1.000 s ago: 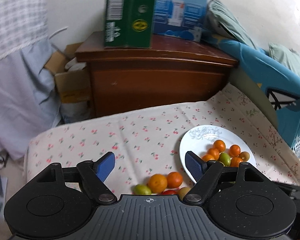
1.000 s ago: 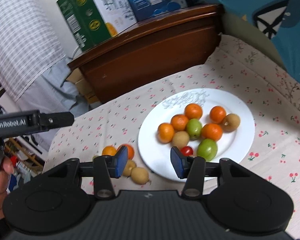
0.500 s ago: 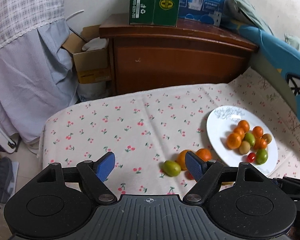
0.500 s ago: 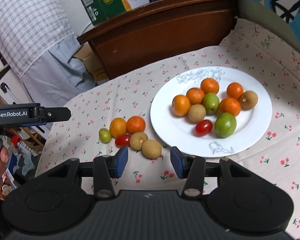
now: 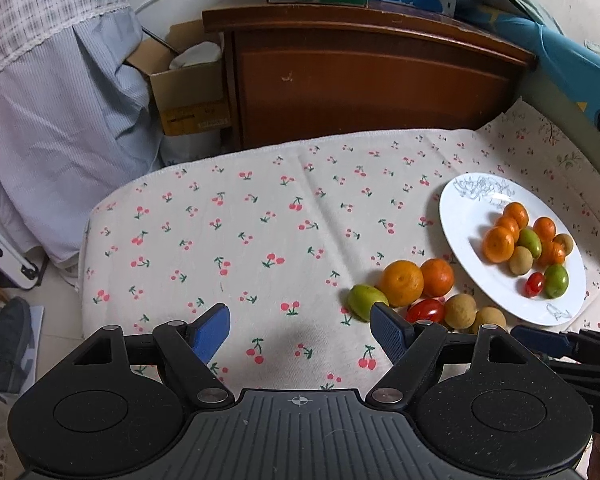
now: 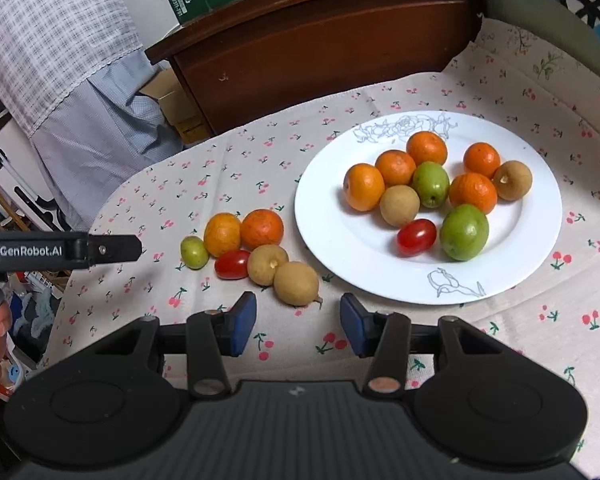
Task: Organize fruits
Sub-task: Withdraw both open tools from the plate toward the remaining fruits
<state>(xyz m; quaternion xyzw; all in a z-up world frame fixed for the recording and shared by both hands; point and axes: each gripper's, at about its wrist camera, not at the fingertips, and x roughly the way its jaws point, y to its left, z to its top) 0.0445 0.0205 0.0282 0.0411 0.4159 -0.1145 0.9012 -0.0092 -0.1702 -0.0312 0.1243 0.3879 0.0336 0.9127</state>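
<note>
A white plate on the cherry-print cloth holds several oranges, green fruits, brown longans and a cherry tomato. Left of the plate lies a loose cluster: two oranges, a small green fruit, a red tomato and two longans. My right gripper is open and empty, just in front of the nearest longan. My left gripper is open and empty, its right finger close to the green fruit.
A wooden cabinet with cartons on top stands behind the table. A blue cushion is at the right. A cardboard box and draped cloth are at the left, beyond the table's edge. The left gripper's finger shows at the right wrist view's left.
Both grippers have pulled back and up from the fruit. The loose cluster and whole plate now show ahead of the fingers. Both stay open.
</note>
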